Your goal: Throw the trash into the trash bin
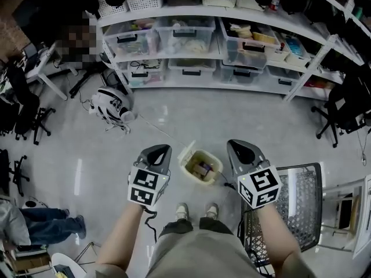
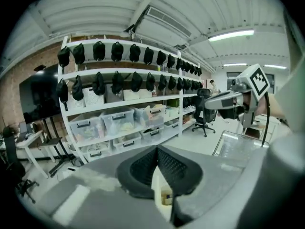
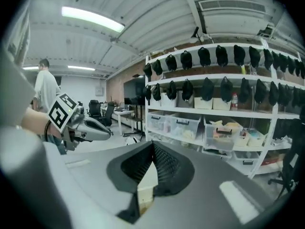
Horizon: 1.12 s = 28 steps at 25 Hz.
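Trash bin (image 1: 186,168) stands on the floor in the lower middle of the head view, just above your shoes (image 1: 182,211) in the frame. Some trash (image 1: 202,169) lies inside it. You hold your left gripper (image 1: 162,149) at the left of the bin and your right gripper (image 1: 236,145) at the right. The jaws of both grippers are closed together, with nothing between them.

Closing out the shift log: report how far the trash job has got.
Done: the trash bin on the floor already holds scraps. In hand: nothing; the left gripper and right gripper are both shut and empty, held above the bin. Left: no loose trash shows on the floor around it, so the job looks finished or nearly so.
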Tool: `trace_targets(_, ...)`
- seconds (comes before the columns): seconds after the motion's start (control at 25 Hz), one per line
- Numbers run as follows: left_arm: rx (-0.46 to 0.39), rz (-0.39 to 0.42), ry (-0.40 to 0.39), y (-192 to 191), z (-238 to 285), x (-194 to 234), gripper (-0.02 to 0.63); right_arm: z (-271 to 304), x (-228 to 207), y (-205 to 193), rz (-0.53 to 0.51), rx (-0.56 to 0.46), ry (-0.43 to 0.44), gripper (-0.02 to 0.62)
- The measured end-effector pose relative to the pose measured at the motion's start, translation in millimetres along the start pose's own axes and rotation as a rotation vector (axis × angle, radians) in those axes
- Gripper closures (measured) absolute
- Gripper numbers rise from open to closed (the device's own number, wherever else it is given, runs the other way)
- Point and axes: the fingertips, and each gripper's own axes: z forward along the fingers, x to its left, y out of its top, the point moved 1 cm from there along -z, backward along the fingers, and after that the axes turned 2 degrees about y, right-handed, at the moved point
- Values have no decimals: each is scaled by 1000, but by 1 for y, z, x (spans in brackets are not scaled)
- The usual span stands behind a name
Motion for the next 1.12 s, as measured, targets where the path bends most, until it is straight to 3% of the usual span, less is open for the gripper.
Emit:
trace_targets(0.4, -322, 100, 24, 147, -78, -17, 603, -94, 34, 141, -93, -270, 40, 591)
trace_targets(0.56, -420, 79, 30, 184, -109, -21, 603, -131, 37, 183, -67, -392, 32, 591)
trace_targets(0.84, -516, 137, 52, 222, -138, -29, 603, -171, 39, 224, -127, -521, 0, 591)
trace_targets(1.12, -519, 121, 22, 228, -140, -41, 603, -164, 34, 218, -148, -500, -12, 592)
